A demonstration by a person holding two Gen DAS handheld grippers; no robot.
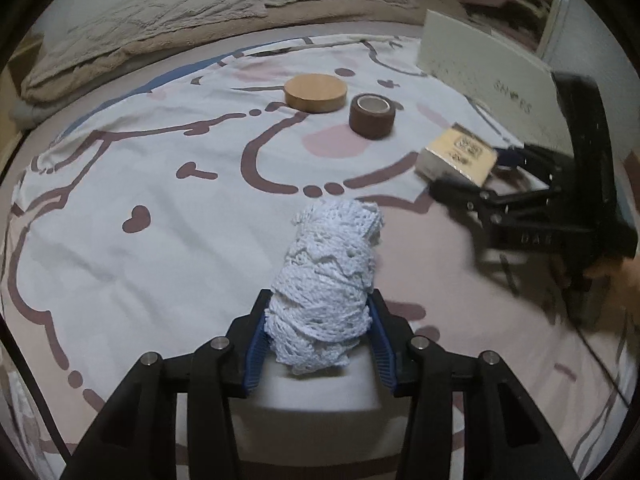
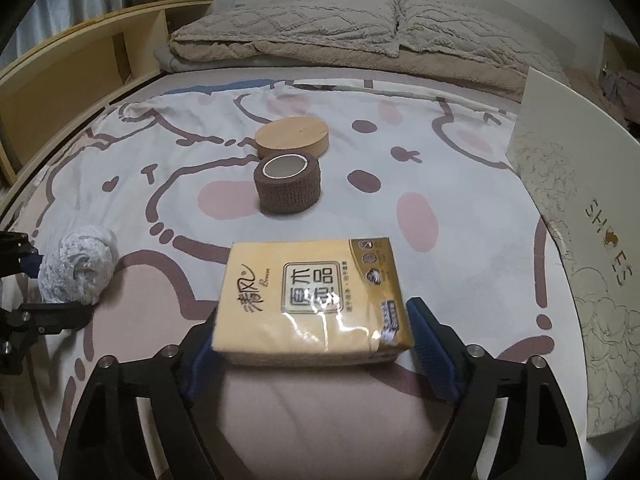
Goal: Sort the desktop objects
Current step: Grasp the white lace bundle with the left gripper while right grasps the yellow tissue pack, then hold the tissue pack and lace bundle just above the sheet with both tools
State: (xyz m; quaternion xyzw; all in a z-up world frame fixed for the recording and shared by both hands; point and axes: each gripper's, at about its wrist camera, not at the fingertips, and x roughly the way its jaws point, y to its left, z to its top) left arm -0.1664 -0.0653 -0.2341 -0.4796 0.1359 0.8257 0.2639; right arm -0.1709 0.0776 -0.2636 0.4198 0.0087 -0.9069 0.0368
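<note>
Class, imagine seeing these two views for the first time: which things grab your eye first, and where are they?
A white knitted yarn bundle sits clamped in the left gripper. A yellow plastic-wrapped tissue pack lies between the right gripper's blue pads. Behind, on the cartoon-print bedsheet, stand a brown bandage roll and a round wooden disc.
</note>
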